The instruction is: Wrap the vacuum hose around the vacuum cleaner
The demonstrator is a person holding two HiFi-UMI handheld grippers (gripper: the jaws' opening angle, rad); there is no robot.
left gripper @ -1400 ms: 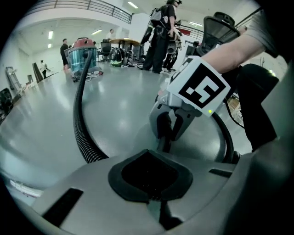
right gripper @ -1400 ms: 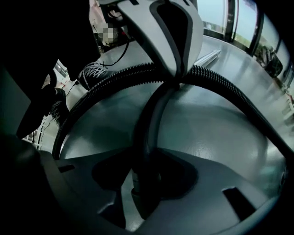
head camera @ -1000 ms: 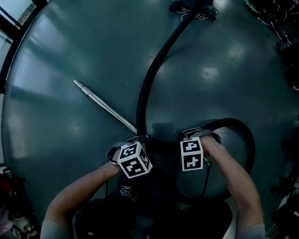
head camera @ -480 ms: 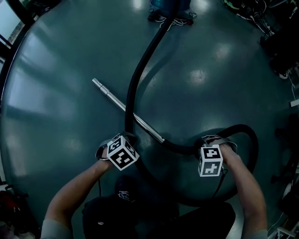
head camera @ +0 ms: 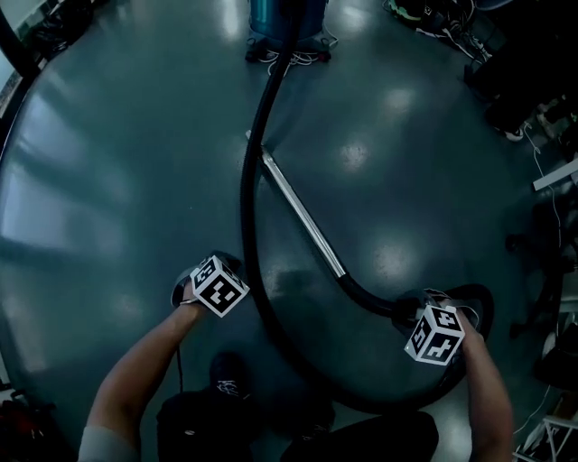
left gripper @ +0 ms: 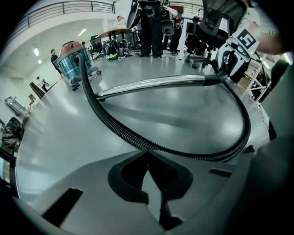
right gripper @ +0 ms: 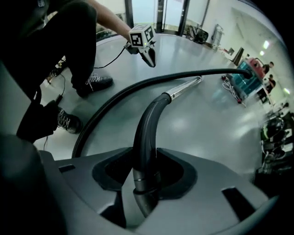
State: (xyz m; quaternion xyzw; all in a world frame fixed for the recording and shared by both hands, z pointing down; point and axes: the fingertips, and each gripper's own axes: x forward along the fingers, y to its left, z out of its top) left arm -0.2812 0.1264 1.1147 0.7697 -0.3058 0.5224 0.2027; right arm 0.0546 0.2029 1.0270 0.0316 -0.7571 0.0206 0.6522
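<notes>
The blue vacuum cleaner point(head camera: 287, 18) stands at the far end of the floor. Its black ribbed hose point(head camera: 246, 207) runs toward me, passes just right of my left gripper point(head camera: 230, 263) and loops behind to the right. My left gripper point(left gripper: 147, 153) is shut with nothing in it; the hose point(left gripper: 138, 140) lies just beyond its tips, not touching. My right gripper point(right gripper: 146, 158) is shut on the hose's curved black handle point(right gripper: 147, 133). The chrome wand point(head camera: 302, 212) sticks out from that handle, pointing toward the vacuum cleaner point(right gripper: 248, 75).
Cables and dark gear point(head camera: 533, 81) crowd the right edge of the floor. People and office chairs point(left gripper: 206, 27) stand beyond the vacuum cleaner point(left gripper: 73, 64). My own shoes point(right gripper: 69, 121) are close by the hose loop.
The grippers have moved apart, left one leftward, right one to the right and nearer me. The wand swung round to point at the vacuum cleaner, which has come into view.
</notes>
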